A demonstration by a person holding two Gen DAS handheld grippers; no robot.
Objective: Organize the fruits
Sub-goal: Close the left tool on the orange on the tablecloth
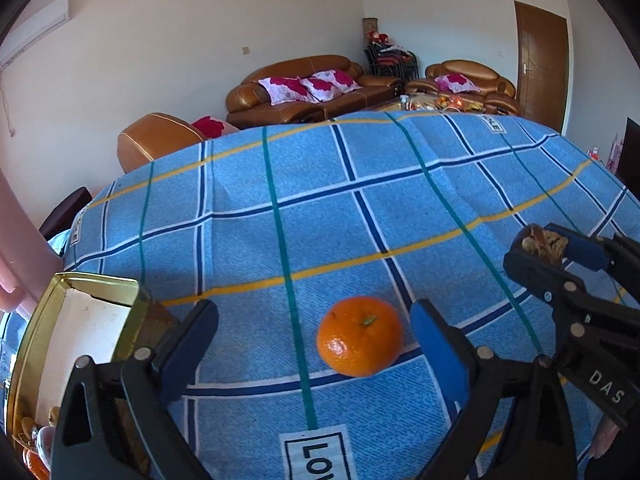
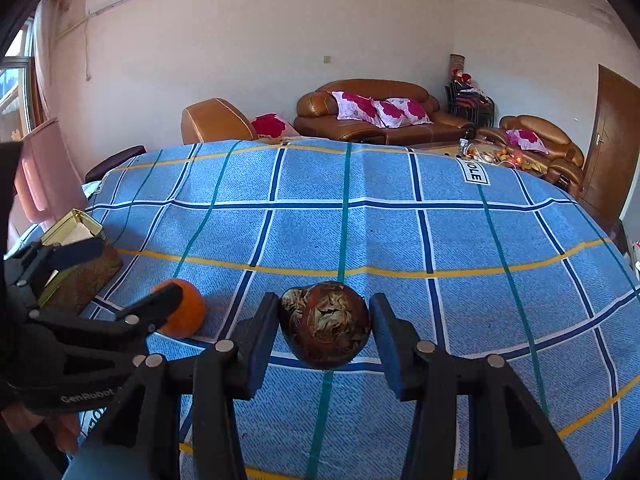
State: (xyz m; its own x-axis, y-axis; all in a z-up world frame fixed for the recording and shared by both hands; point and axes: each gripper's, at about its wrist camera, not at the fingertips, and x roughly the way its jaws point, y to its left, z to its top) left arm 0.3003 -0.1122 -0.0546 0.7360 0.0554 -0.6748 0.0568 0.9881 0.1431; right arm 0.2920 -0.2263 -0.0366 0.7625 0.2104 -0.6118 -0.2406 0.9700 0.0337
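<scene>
Left claw [image 1: 316, 332]: spread wide, straddling the orange [image 1: 359, 336], which sits on the blue checked cloth [image 1: 360, 208] over the surface. Neither pad touches it; the fruit lies nearer the right-hand pad than the left.

Right claw [image 2: 325, 326]: a dark, mottled round fruit [image 2: 325, 325] sits between its pads. Left pad looks in contact; a thin gap seems to show at the right pad, so I cannot tell whether it is truly gripped. It appears lifted clear of the cloth.

Gold tin box [image 1: 72, 320]: open, just left of the left claw, with some fruit visible low inside it.

Risks, as judged:
- Orange off-centre: the near pad closing first could nudge it and roll it away over the cloth.
- Wrinkled, soft cloth may snag a low pad.
- Dark fruit may slip if the hold is loose.
- The two claws work close together; collision likely when both head for the box.
- Left finger could clip the box rim.
</scene>
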